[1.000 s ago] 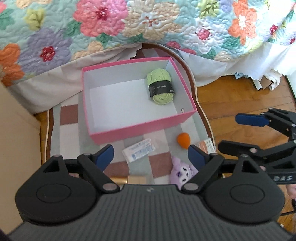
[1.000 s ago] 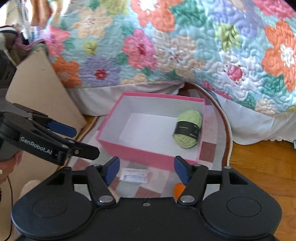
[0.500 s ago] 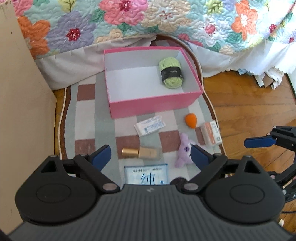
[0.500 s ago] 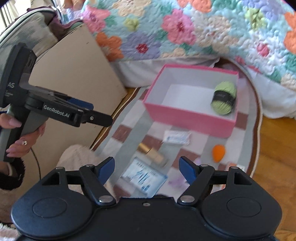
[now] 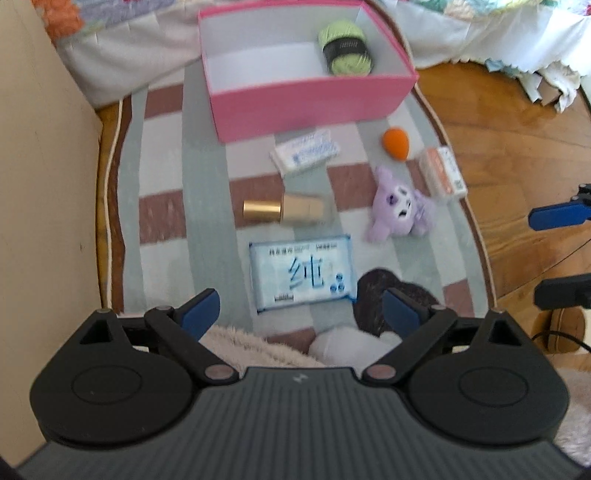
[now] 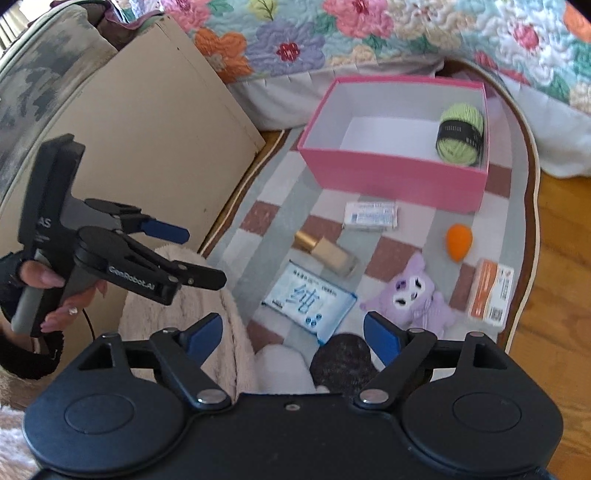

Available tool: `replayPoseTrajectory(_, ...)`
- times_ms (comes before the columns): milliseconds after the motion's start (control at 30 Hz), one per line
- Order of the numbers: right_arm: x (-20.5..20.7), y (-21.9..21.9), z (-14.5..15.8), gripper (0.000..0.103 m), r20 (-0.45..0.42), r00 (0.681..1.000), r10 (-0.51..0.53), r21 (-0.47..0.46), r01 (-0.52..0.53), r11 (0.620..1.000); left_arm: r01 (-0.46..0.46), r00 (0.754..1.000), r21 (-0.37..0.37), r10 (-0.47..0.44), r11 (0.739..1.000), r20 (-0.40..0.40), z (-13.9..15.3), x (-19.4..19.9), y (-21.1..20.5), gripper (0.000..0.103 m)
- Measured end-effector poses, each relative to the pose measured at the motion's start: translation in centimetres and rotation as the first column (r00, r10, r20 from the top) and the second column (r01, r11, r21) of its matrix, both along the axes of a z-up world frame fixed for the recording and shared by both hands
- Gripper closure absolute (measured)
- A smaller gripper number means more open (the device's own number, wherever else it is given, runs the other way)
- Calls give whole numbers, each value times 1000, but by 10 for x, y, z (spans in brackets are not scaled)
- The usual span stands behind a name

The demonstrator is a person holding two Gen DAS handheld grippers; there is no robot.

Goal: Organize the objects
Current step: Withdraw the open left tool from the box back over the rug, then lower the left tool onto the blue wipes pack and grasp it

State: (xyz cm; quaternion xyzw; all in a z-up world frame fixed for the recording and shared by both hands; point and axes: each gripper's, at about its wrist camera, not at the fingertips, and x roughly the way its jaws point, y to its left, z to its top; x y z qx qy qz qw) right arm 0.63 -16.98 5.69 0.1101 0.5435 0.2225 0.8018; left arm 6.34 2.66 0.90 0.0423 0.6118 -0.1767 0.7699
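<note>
A pink box point(image 5: 314, 99) point(image 6: 391, 177) stands on a checked rug and holds a green yarn ball point(image 5: 345, 46) point(image 6: 460, 134). In front of it lie a small white packet point(image 5: 304, 151) point(image 6: 370, 216), an orange sponge point(image 5: 396, 142) point(image 6: 458, 243), a gold-capped bottle point(image 5: 288, 210) point(image 6: 327, 253), a purple plush point(image 5: 400, 206) point(image 6: 413, 291), an orange-white box point(image 5: 441, 173) point(image 6: 489, 291) and a blue wipes pack point(image 5: 301, 275) point(image 6: 308, 299). My left gripper point(image 5: 301, 314) point(image 6: 188, 254) is open and empty, held above the rug's near end. My right gripper point(image 6: 293, 330) is open and empty too.
A tan board point(image 5: 44, 184) point(image 6: 159, 122) stands at the rug's left. A floral quilt point(image 6: 369, 33) hangs behind the box. Wood floor point(image 5: 517, 140) lies to the right. A person's fuzzy-trousered leg and socked feet point(image 6: 280, 365) rest at the rug's near edge.
Both grippers have pulled back and up from the pink box, so the loose items on the rug now show. Both stay open and empty.
</note>
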Motion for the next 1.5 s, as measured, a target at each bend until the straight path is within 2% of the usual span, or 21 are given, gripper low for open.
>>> replayPoseTrajectory(200, 5, -6, -28, 15, -71, 997, -29, 30, 31, 999, -4, 999, -1, 4, 1000, -34, -16, 1, 3, 7)
replayPoseTrajectory(333, 17, -8, -57, 15, -117, 992, -50, 68, 58, 996, -2, 998, -14, 1, 1000, -63, -33, 10, 1, 7)
replayPoseTrajectory(467, 31, -4, -99, 15, -143, 988, -64, 122, 82, 989, -3, 995, -32, 0, 999, -96, -61, 24, -7, 7)
replayPoseTrajectory(567, 40, 6, -136, 16, -166, 983, -76, 122, 97, 988, -7, 991, -39, 1, 999, -134, -84, 35, -13, 11)
replayPoseTrajectory(700, 50, 17, -178, 18, -219, 971, -93, 128, 123, 984, -65, 981, 1, 64, 998, -181, -116, 47, -12, 16)
replayPoseTrajectory(833, 57, 22, -205, 23, -278, 952, -127, 143, 172, 975, -134, 967, -25, 125, 991, -222, -138, 55, -5, 19)
replayPoseTrajectory(900, 56, 26, -212, 28, -294, 947, -129, 152, 179, 972, -169, 960, -33, 157, 985, -230, -145, 56, -2, 23)
replayPoseTrajectory(967, 55, 32, -216, 33, -296, 946, -130, 156, 183, 971, -190, 957, -39, 176, 981, -231, -151, 57, 0, 33)
replayPoseTrajectory(1000, 54, 34, -216, 37, -285, 949, -132, 153, 181, 972, -195, 954, -48, 178, 980, -239, -153, 56, 0, 42)
replayPoseTrajectory(1067, 56, 37, -214, 41, -262, 955, -138, 144, 181, 973, -202, 953, -55, 183, 978, -243, -157, 55, 0, 42)
replayPoseTrajectory(1133, 57, 38, -214, 48, -251, 956, -150, 139, 189, 972, -208, 959, -34, 197, 978, -204, -158, 54, -3, 46)
replayPoseTrajectory(1167, 57, 38, -214, 49, -243, 957, -157, 135, 193, 972, -208, 962, -28, 199, 978, -187, -158, 52, -5, 46)
replayPoseTrajectory(1267, 53, 41, -212, 63, -203, 965, -164, 97, 186, 978, -200, 971, -8, 197, 980, -138, -158, 42, -15, 45)
replayPoseTrajectory(1400, 49, 44, -213, 68, -169, 971, -171, 91, 188, 978, -209, 976, 23, 210, 978, -57, -158, 26, -28, 31)
replayPoseTrajectory(1500, 44, 48, -208, 70, -137, 975, -175, 31, 181, 983, -239, 970, 33, 240, 971, -33, -164, 21, -29, 23)
